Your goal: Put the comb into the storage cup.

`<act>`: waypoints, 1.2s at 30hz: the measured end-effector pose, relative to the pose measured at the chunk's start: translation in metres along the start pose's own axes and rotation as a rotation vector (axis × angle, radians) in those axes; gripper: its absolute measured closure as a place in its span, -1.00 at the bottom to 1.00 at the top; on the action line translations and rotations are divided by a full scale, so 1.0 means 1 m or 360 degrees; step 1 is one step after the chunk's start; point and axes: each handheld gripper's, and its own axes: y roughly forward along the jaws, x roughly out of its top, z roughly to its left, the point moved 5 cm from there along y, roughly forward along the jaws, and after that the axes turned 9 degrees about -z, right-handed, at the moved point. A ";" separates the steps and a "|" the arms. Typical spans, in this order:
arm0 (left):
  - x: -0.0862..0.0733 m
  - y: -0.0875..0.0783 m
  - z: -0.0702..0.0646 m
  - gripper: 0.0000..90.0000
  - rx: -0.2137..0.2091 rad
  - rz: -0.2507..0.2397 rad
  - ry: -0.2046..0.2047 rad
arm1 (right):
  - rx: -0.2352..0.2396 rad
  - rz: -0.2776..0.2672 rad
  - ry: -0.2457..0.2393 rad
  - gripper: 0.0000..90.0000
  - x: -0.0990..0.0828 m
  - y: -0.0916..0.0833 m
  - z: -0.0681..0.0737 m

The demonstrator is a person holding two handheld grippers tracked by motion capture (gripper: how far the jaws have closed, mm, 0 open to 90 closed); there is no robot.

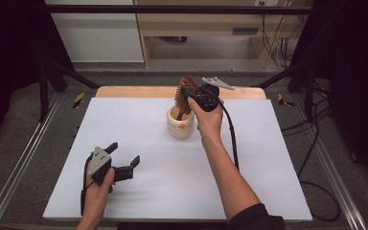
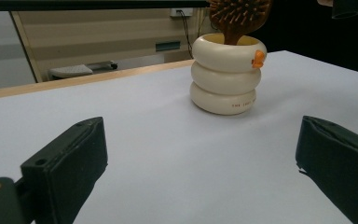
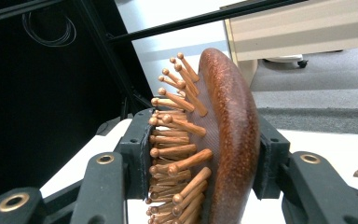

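**Hairbrush stands handle-down in the cup**

Brown wooden hairbrush (image 1: 186, 93) with round pegs stands up tall in the high view, its handle down inside the cream ringed cup (image 1: 180, 125). Right claw (image 1: 192, 97) is clamped on the brush head, just above the cup. Left claw (image 1: 123, 154) rests far from the cup, near the table's front edge, jaws apart and holding nothing.

Left gripper view: the cup (image 2: 225, 74) sits ahead, the brush (image 2: 239, 17) sticking out on top.

Right gripper view: the jaws squeeze the brush head (image 3: 223, 140), one on the pegs, one on the back. I think the brush's long way runs up and down, so the next move is straight up or down.
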 end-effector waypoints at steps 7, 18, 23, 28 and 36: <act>0.000 -0.001 0.000 -0.95 0.0002 -0.0005 -0.0003 | 0.0004 -0.0001 0.0020 0.12 -0.002 0.001 0.000; 0.000 -0.001 0.000 -0.95 -0.0003 0.0002 -0.0005 | 0.0018 -0.0013 0.0071 0.12 -0.003 0.002 -0.002; -0.001 0.000 -0.002 -0.95 -0.0008 0.0008 0.0000 | 0.0018 -0.0017 0.0087 0.12 -0.002 0.002 -0.004; -0.001 0.001 -0.002 -0.95 -0.0012 0.0008 0.0002 | 0.0014 -0.0026 0.0113 0.12 -0.001 0.002 -0.006; -0.001 0.000 -0.001 -0.95 -0.0005 0.0006 -0.0002 | 0.0016 -0.0017 0.0105 0.12 -0.004 0.005 -0.006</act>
